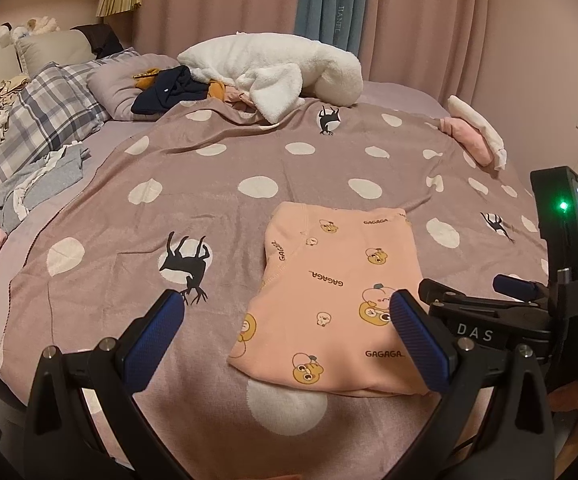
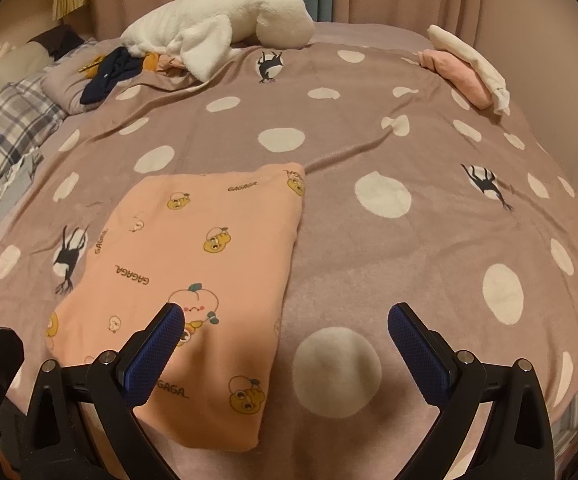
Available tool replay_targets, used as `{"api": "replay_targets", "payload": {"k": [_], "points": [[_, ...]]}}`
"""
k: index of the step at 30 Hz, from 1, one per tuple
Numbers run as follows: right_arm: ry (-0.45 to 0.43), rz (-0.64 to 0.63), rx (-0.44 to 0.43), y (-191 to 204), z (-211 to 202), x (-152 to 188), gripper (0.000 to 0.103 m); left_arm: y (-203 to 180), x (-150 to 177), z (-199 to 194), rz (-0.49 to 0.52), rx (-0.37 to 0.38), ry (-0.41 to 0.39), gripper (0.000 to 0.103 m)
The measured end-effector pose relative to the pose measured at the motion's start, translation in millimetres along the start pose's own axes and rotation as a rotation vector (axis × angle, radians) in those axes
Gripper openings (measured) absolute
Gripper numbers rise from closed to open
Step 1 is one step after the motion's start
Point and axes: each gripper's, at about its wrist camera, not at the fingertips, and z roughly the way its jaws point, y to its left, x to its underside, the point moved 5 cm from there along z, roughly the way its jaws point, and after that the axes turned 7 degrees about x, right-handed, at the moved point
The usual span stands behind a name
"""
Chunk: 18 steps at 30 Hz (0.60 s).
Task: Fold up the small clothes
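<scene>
A peach-pink small garment (image 1: 337, 292) printed with cartoon ducks and "GAGAGA" lies folded into a flat rectangle on the mauve polka-dot blanket (image 1: 217, 184). It also shows in the right wrist view (image 2: 185, 276). My left gripper (image 1: 287, 312) is open and empty, hovering above the garment's near left part. My right gripper (image 2: 285, 320) is open and empty, above the garment's near right edge. The right gripper's body (image 1: 529, 312) shows at the right of the left wrist view.
A white fluffy blanket (image 1: 273, 68) and dark clothes (image 1: 169, 92) lie at the far side. Folded pink and white clothes (image 2: 469, 68) sit at the far right. Plaid pillows (image 1: 45, 120) and loose grey clothes (image 1: 37, 184) lie at the left. Curtains hang behind.
</scene>
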Motion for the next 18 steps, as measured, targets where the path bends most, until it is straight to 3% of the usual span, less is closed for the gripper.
{"api": "replay_targets", "payload": {"k": [18], "points": [[0.009,-0.042,0.023,7.7,1.2,4.2,0.101,1.6,4.0,6.5,0.003,-0.004,0.026,0.103]]}}
